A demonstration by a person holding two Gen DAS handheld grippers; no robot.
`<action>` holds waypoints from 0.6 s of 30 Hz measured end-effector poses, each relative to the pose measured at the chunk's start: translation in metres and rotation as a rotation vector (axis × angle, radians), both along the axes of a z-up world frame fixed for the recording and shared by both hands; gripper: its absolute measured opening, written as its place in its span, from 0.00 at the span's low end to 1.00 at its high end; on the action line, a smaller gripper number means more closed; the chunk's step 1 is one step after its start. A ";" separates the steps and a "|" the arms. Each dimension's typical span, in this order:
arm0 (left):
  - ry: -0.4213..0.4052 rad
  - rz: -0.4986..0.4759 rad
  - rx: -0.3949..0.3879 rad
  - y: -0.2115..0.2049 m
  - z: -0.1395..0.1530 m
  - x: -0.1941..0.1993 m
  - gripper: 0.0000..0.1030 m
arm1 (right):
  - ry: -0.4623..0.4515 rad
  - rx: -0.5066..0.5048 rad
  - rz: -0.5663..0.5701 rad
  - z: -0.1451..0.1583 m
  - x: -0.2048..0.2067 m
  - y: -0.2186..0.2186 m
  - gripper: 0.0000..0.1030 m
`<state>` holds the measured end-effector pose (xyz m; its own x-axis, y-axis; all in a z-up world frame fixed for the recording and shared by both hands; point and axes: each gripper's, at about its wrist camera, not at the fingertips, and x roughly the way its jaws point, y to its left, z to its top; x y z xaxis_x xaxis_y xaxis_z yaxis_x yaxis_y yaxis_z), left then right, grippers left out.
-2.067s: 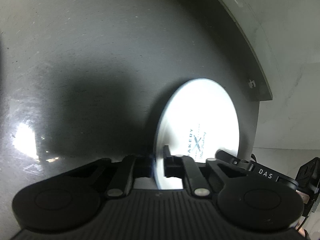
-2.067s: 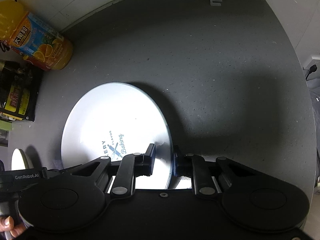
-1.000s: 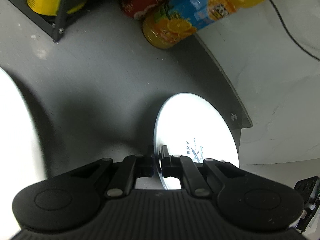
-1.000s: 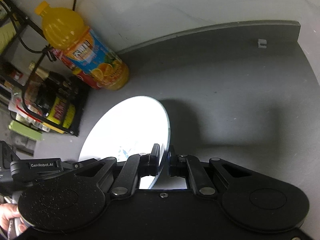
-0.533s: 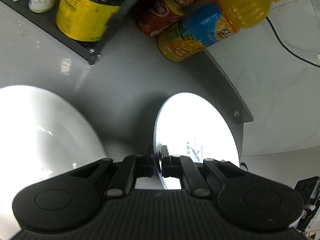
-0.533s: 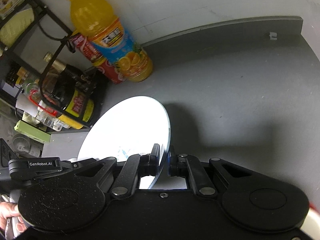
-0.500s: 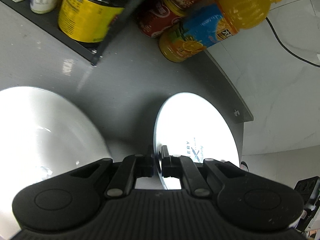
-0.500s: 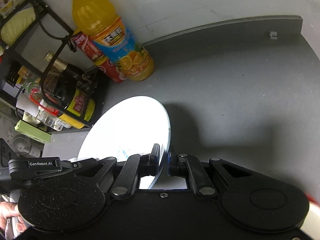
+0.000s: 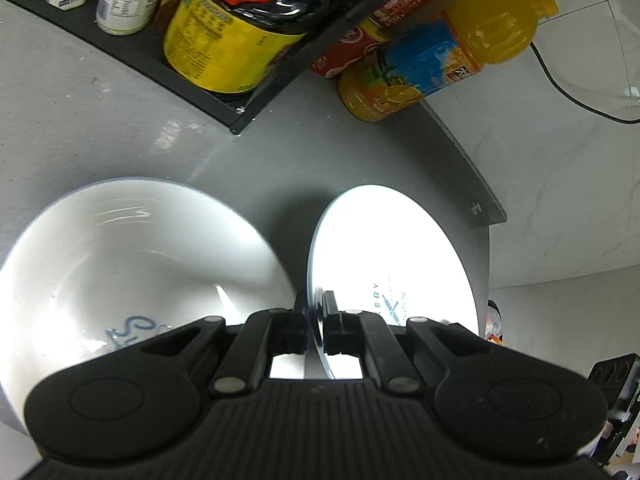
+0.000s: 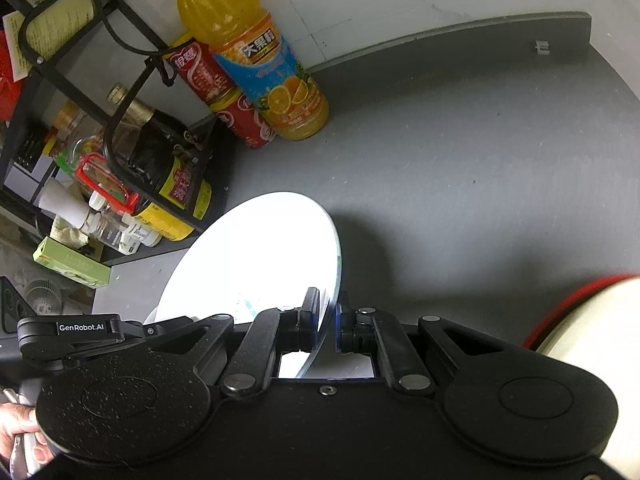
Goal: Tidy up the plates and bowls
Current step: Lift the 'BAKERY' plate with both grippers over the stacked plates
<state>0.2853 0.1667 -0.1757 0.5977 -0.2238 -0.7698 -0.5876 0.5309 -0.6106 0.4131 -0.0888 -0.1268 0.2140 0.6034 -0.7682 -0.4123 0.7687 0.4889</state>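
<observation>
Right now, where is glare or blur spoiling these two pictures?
Left wrist view: the plate is blown out white, its print barely legible, and the bowl has a blurred rim and bright streaks. Right wrist view: the plate is again overexposed, and a red-rimmed dish at the right edge is blurred.

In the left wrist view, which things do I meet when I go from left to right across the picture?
White bowl → jar with the yellow label on the black shelf → white plate held edge-on in the left gripper → orange juice bottle.
</observation>
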 end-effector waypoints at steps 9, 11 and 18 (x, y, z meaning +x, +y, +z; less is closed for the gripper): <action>0.012 -0.028 0.000 0.012 -0.004 -0.023 0.04 | 0.006 -0.003 -0.021 -0.002 -0.021 0.011 0.07; 0.014 -0.034 0.003 0.015 -0.004 -0.028 0.04 | 0.007 -0.002 -0.026 -0.003 -0.026 0.014 0.07; 0.024 -0.048 0.001 0.025 -0.010 -0.046 0.04 | 0.015 -0.006 -0.034 -0.010 -0.047 0.022 0.08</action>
